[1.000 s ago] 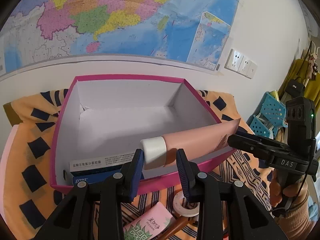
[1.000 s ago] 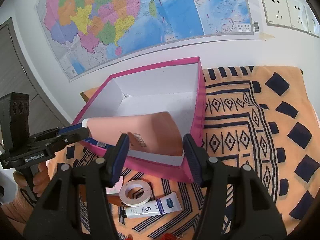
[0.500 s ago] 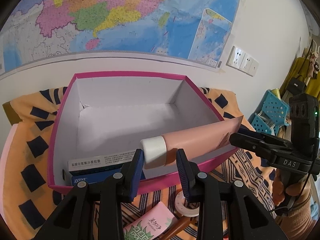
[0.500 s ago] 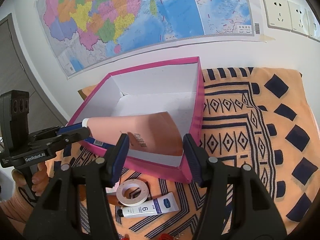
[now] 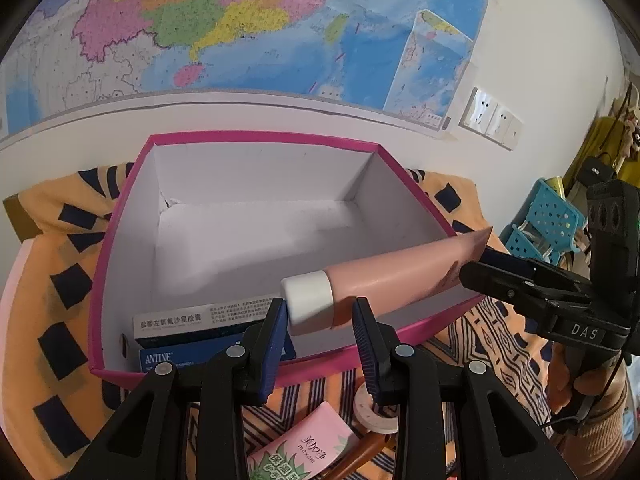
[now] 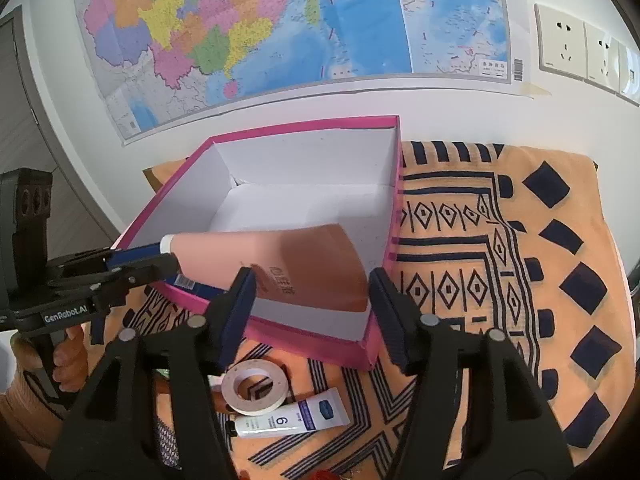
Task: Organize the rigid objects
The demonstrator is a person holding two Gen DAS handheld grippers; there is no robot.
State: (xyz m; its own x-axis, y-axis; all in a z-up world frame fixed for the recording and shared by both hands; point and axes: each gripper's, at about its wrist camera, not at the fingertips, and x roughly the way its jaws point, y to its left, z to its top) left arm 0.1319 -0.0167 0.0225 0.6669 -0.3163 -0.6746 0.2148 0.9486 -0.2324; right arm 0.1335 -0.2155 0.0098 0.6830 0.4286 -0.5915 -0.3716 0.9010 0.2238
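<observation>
Only the left wrist view shows the medicine boxes lying in the near left corner of the pink box and a pink maxam packet on the patterned cloth; only the right wrist view shows the white number-6 tube beside the tape roll near the worktop's front edge. The pink tube hangs across the box's near right corner, its white cap between the parted fingers of the left claw, which looks released, though contact with the cap cannot be told. The right claw is clenched on the tube's flat crimped end, with the box's near wall just below.
</observation>
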